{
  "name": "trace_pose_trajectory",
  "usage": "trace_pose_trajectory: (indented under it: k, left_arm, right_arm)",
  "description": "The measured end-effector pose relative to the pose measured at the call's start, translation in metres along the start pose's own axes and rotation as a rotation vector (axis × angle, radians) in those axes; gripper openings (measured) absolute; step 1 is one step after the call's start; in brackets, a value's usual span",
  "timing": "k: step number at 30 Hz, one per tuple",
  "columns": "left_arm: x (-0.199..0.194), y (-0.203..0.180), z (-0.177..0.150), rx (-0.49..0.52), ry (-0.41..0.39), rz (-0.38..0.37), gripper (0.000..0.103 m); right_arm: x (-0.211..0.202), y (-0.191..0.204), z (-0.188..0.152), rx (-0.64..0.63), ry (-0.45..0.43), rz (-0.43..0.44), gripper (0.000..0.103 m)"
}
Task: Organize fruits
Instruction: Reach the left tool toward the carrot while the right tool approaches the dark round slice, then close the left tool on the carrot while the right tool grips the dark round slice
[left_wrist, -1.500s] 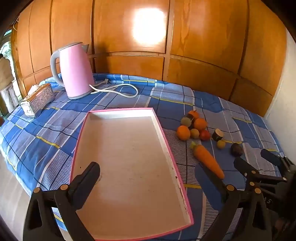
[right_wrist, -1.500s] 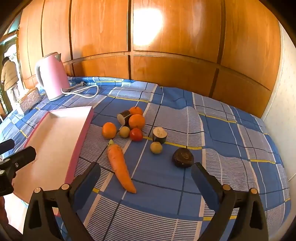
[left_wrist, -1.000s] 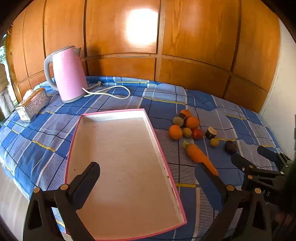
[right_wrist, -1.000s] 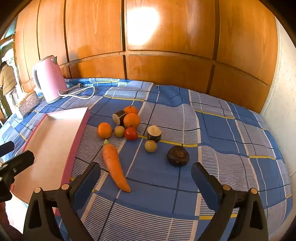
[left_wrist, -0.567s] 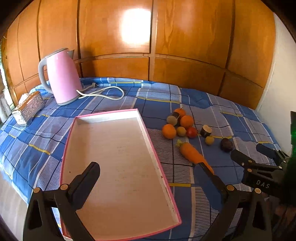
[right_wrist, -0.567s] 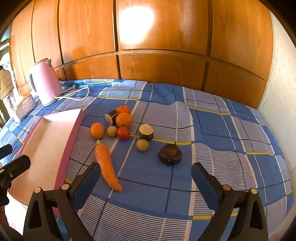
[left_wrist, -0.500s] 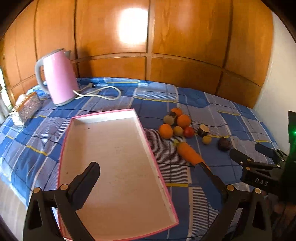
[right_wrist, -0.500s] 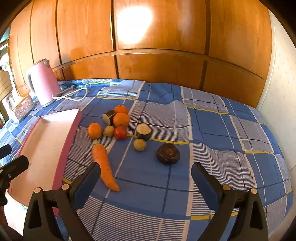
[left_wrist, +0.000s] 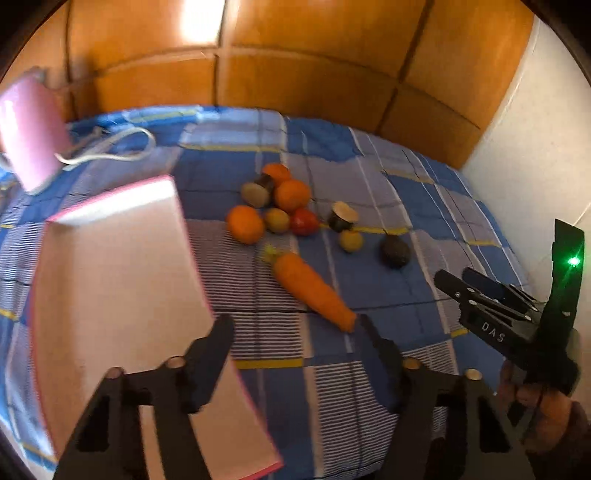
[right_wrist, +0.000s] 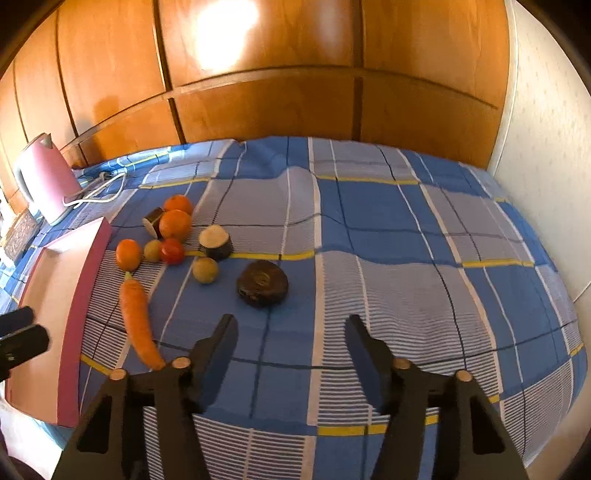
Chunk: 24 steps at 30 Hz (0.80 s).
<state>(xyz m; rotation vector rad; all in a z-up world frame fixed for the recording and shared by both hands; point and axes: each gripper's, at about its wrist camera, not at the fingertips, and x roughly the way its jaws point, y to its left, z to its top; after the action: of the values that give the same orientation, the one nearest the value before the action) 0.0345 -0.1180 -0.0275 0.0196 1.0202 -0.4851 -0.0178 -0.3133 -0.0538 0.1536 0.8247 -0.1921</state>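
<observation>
Both sets of jaws, left gripper (left_wrist: 295, 328) and right gripper (right_wrist: 290, 328), have just been closing and stand part open on nothing. The tray (left_wrist: 110, 277) at the bed's (right_wrist: 406, 295) left edge holds nothing; the carrot (right_wrist: 136, 321) and fruits (right_wrist: 170, 225) lie beside it.

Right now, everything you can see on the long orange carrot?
The long orange carrot lies flat on the blue checked cloth, alone, between the pink-rimmed tray and the round fruits. It is smooth and tapered, with a small green stub at the far end and its narrow tip toward the cameras. Nothing grips or touches it; it lies apart from the tray.
</observation>
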Motion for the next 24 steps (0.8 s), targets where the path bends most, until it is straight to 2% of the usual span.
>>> trace_pose_trajectory:
  k: [2,4,12,15,18,24]
  left_arm:
    - [0.013,-0.004,0.006,-0.01,0.036,-0.026,0.052]
    - [0.026,-0.006,0.013,-0.041,0.064,-0.037,0.051]
    - [0.074,-0.003,0.035,-0.174,0.132,0.029,0.056]
    - [0.088,-0.005,0.036,-0.166,0.144,0.062,0.055]
    - [0.094,-0.005,0.035,-0.117,0.122,0.092,0.05]
    - [0.097,-0.008,0.034,-0.077,0.078,0.091,0.05]
  right_arm:
    - [0.003,-0.001,-0.001,0.002,0.024,0.011,0.053]
    - [0.004,-0.001,-0.002,-0.001,0.03,0.025,0.052]
    - [0.016,-0.001,0.001,-0.007,0.056,0.06,0.053]
    - [0.02,0.002,0.007,-0.022,0.047,0.078,0.053]
    - [0.028,0.006,0.014,-0.047,0.042,0.101,0.054]
    - [0.056,0.018,0.026,-0.123,0.047,0.111,0.057]
